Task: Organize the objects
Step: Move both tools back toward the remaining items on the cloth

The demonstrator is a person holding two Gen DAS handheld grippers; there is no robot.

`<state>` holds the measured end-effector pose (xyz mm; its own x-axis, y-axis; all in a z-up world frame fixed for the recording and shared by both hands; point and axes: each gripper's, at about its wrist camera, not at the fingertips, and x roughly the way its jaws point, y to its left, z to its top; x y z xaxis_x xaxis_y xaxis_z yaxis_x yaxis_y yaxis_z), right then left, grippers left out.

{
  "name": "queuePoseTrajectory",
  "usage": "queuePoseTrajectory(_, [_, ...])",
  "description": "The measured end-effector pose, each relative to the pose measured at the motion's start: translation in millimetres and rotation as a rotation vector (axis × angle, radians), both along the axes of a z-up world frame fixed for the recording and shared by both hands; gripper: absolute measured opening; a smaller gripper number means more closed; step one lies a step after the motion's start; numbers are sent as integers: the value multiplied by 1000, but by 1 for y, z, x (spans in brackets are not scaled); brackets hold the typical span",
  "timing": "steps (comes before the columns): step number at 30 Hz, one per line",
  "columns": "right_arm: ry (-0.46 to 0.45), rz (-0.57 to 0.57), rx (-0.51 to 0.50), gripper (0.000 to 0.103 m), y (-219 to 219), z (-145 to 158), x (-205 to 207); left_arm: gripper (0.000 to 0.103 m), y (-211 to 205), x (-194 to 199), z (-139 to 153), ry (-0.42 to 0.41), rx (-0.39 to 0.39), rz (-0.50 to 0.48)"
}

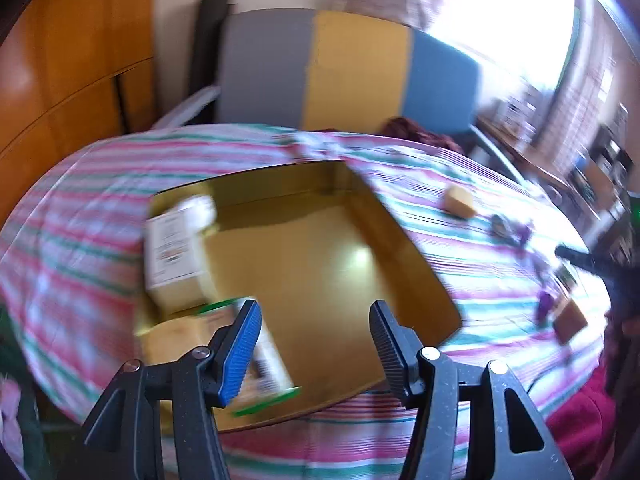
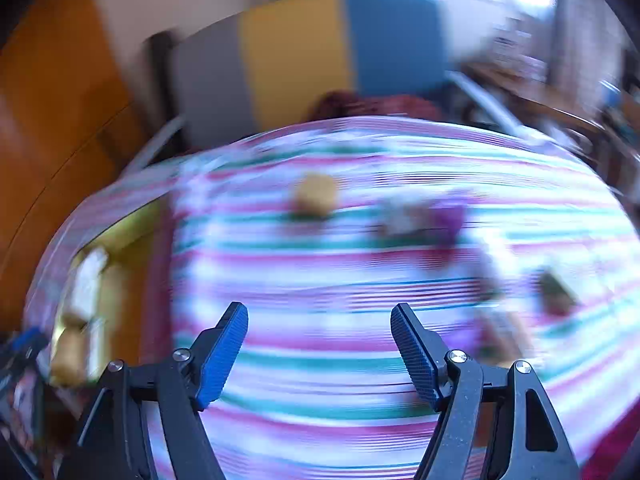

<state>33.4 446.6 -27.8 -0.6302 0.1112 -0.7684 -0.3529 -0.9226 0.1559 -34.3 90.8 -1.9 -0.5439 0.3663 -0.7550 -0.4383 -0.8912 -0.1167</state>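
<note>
striped cloth (image 1: pixel 400 208), gold box (image 1: pixel 320 264), colour-block panel (image 1: pixel 356 72)

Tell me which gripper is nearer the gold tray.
Left. The left gripper hangs open directly over the gold tray, above its near part. The right gripper, also open, is over the striped cloth, with the tray off to its left.
</note>
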Motion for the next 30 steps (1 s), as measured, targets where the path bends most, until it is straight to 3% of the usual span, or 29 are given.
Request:
queuePoseTrajectory(6, [74, -305, 9, 78, 94, 5, 45, 57, 80, 18, 4, 19, -8, -228])
queuePoseTrajectory(13, [170, -557, -139, 79, 152, -9, 93, 53, 172, 35, -11, -30, -9, -460])
queuePoseTrajectory(20, [184, -596, -236, 79, 168, -17, 102, 53, 253, 56, -37, -136, 7, -640])
queuePoseTrajectory(30, [196, -584, -301, 80, 170, -22, 103, 53, 320, 64, -52, -202, 27, -733])
